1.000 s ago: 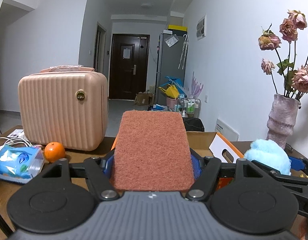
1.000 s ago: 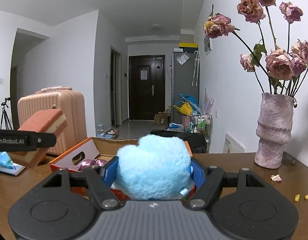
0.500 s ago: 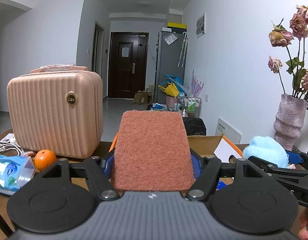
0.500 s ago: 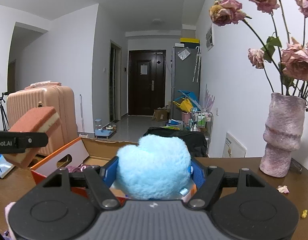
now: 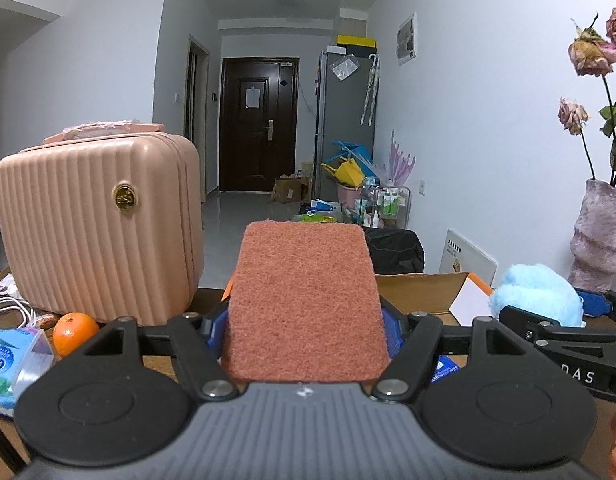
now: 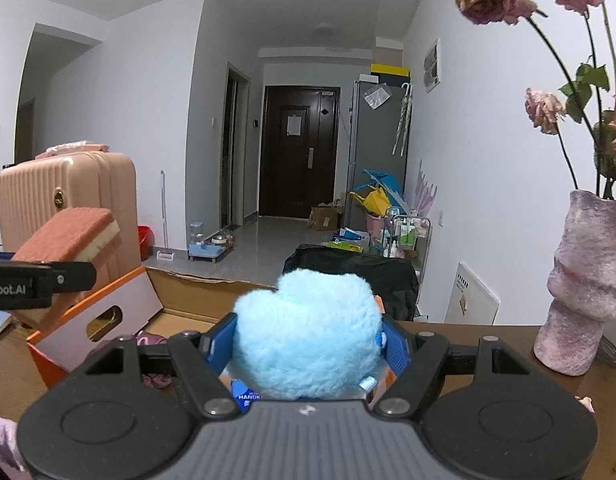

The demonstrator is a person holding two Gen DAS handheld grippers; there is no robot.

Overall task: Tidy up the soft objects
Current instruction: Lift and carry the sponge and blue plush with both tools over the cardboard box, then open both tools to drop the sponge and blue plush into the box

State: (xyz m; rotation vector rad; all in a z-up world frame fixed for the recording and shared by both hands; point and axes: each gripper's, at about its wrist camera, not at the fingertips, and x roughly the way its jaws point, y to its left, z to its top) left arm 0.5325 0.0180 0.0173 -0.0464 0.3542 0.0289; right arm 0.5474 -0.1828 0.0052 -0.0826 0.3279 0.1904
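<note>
Low in the left wrist frame, the left gripper point(image 5: 306, 336) clamps a light, squashy scouring sponge point(image 5: 306, 300) by its sides; the right gripper point(image 6: 308, 344) squeezes a fluffy blue heart plush point(image 6: 306, 332). Since earlier, the pink suitcase point(image 5: 96, 224) and vase point(image 6: 583, 288) loom larger, the cardboard box point(image 6: 108, 312) nearer.

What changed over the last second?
Both grippers slid sideways along the table: in both views the vase drifted right and the box came nearer. Nothing grabbed or released: left gripper still clamps the sponge, right gripper the blue plush.
</note>
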